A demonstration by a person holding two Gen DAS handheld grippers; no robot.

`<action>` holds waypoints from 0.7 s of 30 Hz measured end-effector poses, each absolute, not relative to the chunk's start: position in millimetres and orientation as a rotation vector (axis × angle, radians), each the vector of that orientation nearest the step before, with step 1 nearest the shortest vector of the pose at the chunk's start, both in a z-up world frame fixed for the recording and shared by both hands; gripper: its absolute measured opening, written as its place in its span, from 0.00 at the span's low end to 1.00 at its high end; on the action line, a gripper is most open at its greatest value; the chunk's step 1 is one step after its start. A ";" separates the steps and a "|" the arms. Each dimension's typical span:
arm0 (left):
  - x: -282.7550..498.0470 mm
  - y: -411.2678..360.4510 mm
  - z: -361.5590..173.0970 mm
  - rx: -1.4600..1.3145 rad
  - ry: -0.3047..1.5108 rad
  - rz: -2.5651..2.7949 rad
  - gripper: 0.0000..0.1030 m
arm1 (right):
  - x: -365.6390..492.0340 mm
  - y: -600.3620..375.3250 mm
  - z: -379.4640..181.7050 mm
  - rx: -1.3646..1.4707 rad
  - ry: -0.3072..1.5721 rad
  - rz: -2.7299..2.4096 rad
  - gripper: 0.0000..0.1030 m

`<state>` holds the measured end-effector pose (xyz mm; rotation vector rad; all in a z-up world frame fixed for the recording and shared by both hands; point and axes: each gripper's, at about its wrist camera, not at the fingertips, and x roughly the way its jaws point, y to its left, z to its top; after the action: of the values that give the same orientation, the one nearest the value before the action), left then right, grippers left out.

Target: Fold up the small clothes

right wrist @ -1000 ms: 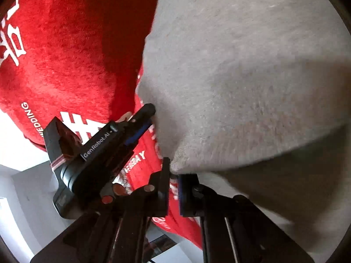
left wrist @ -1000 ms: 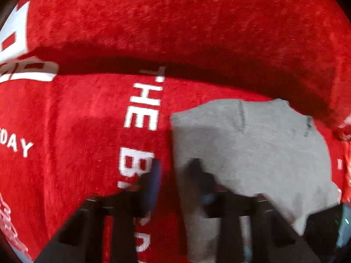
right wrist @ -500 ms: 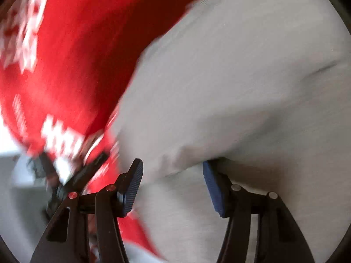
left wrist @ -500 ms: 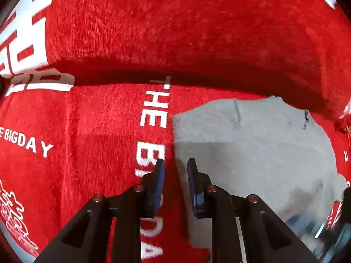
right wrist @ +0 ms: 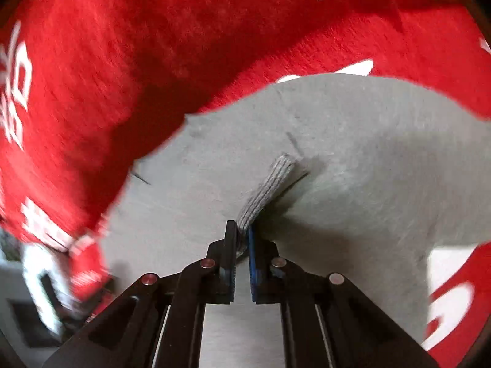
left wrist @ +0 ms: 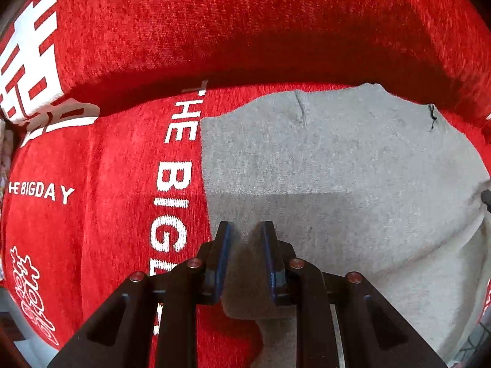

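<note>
A small grey knit garment [left wrist: 337,168] lies folded on a red cover printed with white letters [left wrist: 92,168]. My left gripper [left wrist: 245,230] hovers over the garment's near left part with its jaws a little apart and nothing between them. In the right wrist view the same grey garment [right wrist: 353,153] fills the middle. My right gripper [right wrist: 242,230] is shut on a narrow ribbed grey edge [right wrist: 270,187] of the garment, which stands up from between the jaws.
The red cover rises into a padded back wall [left wrist: 245,30] behind the garment. Its white lettering [left wrist: 172,184] runs along the garment's left edge. A pale floor and dark objects [right wrist: 30,291] show past the cover's edge at lower left in the right wrist view.
My right gripper opened, let go of the lifted grey cloth, then closed on a ribbed edge lower down. My left gripper moved right over the garment, its jaws still slightly apart.
</note>
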<state>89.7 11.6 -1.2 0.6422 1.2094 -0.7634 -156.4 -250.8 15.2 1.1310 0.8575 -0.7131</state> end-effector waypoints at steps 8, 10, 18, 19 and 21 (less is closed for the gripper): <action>76.9 8.3 10.6 0.664 1.232 -0.715 0.22 | -233.7 -255.7 1.2 1.362 0.817 -0.766 0.13; 71.2 9.4 12.1 0.679 1.241 -0.713 0.22 | -240.2 -252.9 2.3 1.364 0.840 -0.749 0.23; 9.2 -3.0 22.9 0.733 1.286 -0.760 0.22 | -271.2 -235.7 16.8 1.365 0.859 -0.712 0.53; 2.2 -5.4 22.2 0.739 1.299 -0.762 0.24 | -275.6 -235.0 15.7 1.376 0.855 -0.705 0.54; -15.1 -11.2 23.8 0.729 1.314 -0.770 0.68 | -274.7 -234.9 13.7 1.386 0.848 -0.696 0.55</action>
<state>-15.1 -11.2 23.8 0.7290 1.3139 -0.7698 -274.7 -234.9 13.7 1.3863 0.8478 -0.6959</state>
